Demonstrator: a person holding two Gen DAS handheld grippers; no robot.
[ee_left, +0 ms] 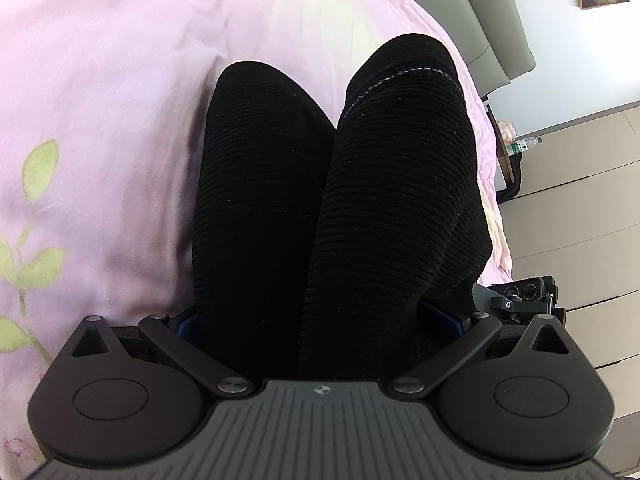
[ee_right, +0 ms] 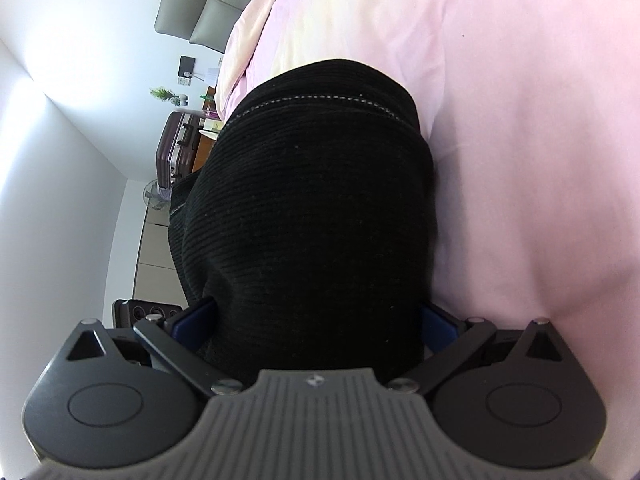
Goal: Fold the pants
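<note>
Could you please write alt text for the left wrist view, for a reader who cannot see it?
The left tongs are shut on bunched black ribbed pants, which hang in two thick folds over a pink bedsheet. The other gripper shows partly at the right edge, before pale drawers.
</note>
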